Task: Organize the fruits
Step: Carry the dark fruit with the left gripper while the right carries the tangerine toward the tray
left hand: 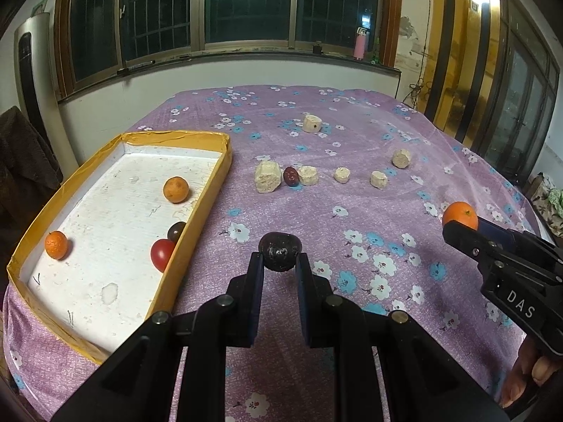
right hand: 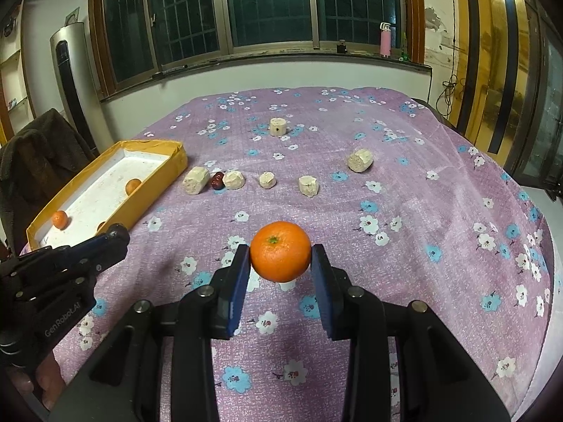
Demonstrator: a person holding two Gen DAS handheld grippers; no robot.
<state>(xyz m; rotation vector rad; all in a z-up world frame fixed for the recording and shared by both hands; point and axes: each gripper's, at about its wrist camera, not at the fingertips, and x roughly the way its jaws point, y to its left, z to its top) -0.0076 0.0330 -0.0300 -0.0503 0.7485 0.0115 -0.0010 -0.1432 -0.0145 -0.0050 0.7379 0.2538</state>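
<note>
My left gripper (left hand: 279,258) is shut on a dark wrinkled fruit (left hand: 279,250), held above the purple flowered cloth just right of the yellow-rimmed tray (left hand: 207,190). In the tray lie two small oranges (left hand: 176,189) (left hand: 56,244), a red tomato (left hand: 162,254) and a dark tomato (left hand: 176,230). My right gripper (right hand: 280,258) is shut on an orange (right hand: 280,251), lifted over the cloth; the orange (left hand: 460,213) also shows at the right in the left wrist view. A red date (left hand: 290,176) lies among pale chunks at mid-table.
Several pale cylindrical chunks (left hand: 268,176) (left hand: 311,123) (right hand: 360,160) are scattered across the middle of the table. A dark coat (right hand: 42,154) hangs on a chair at the left. The table's edge drops off at the right. A person's fingers (left hand: 531,376) hold the right gripper's handle.
</note>
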